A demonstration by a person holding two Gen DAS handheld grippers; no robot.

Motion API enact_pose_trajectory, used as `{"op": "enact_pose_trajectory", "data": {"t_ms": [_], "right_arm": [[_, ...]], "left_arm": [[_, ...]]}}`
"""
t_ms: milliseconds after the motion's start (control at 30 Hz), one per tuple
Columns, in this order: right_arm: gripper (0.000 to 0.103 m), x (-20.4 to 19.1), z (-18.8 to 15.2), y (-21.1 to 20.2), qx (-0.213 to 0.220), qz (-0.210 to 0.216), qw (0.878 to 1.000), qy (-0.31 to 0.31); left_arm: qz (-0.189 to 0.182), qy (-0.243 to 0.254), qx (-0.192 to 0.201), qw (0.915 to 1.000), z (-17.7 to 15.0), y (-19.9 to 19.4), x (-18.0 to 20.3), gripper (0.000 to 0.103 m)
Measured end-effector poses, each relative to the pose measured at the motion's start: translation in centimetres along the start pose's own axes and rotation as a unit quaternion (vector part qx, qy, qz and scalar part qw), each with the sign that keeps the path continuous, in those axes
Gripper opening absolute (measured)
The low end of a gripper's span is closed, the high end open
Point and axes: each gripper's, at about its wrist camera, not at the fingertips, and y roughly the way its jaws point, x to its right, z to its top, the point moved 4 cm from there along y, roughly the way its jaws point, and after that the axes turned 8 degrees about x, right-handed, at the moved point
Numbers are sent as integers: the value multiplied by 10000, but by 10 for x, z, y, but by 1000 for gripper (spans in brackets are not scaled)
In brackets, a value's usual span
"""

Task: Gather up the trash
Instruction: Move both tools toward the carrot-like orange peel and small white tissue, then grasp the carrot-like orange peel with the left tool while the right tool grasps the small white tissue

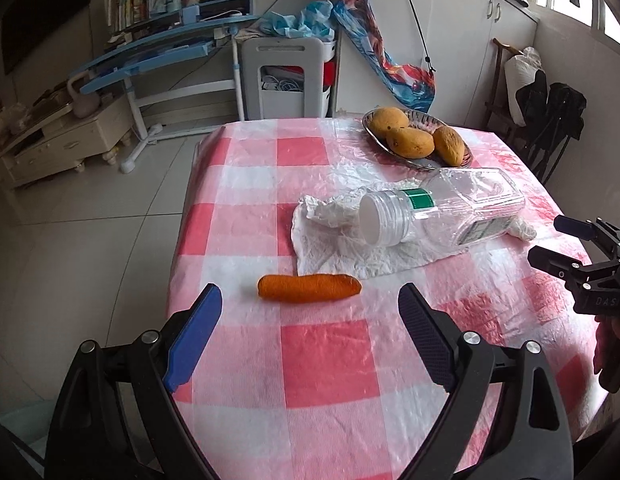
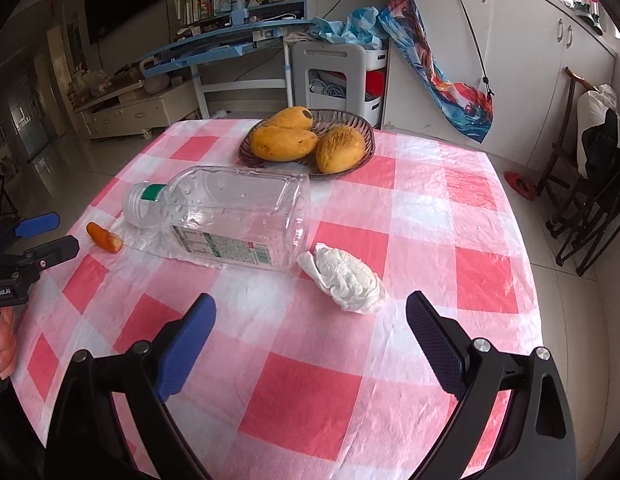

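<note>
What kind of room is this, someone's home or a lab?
Most likely a lived-in home, a dining or living area. A table with a checked plastic cloth holds a bowl of mangoes, and behind it stand a child's study desk with books and a wall TV.

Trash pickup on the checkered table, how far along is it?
Nothing looks collected yet. The left gripper and right gripper are both open and empty, the left near the carrot piece, the right near the crumpled tissue. Left on the table: the empty bottle lying on a flattened tissue, the carrot piece and crumpled tissue. No bin is visible.
</note>
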Motion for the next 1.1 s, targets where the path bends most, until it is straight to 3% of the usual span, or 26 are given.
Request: {"op": "enact_pose_trajectory", "data": {"t_ms": [233, 467, 567, 700, 933, 1100], "right_arm": [[92, 1, 7, 14, -84, 71, 9999, -24], [89, 2, 6, 31, -276, 87, 9996, -14], [79, 5, 7, 38, -396, 87, 9992, 42], [67, 8, 8, 39, -484, -33, 9988, 28], [31, 3, -1, 26, -568, -25, 9983, -126], [24, 1, -10, 15, -624, 165, 9979, -20]], "left_arm": [[-36, 367, -258, 9990, 9, 29, 4, 86], [-275, 555, -797, 9949, 0, 57, 9, 86], [-343, 749, -912, 9924, -1, 56, 14, 83], [-434, 721, -1014, 9913, 0, 50, 11, 63], [-546, 780, -1106, 9893, -11, 32, 16, 61], [-699, 766, -1142, 9880, -21, 13, 26, 60]]}}
